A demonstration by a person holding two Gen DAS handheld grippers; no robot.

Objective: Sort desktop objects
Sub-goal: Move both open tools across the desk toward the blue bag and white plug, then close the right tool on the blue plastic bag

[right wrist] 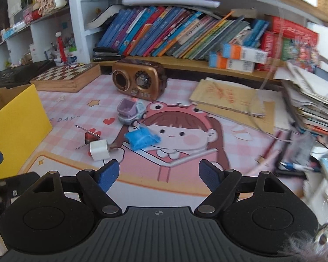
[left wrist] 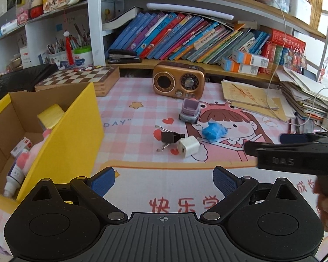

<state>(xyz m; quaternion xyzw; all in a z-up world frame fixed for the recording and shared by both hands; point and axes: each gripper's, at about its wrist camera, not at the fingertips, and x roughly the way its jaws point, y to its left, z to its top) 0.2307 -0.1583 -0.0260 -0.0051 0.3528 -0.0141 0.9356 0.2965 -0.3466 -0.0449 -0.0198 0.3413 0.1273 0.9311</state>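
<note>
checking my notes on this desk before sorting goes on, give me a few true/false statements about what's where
1. The white charger lies on the mat beside the binder clip. True.
2. The yellow box is empty. False: it already holds several items.
3. Both grippers grip objects. False: the left gripper and right gripper are open and hold nothing.
4. The toy truck stands in front of the gold radio. True.
5. The blue crumpled bag sits on the chessboard. False: it lies on the mat.
</note>
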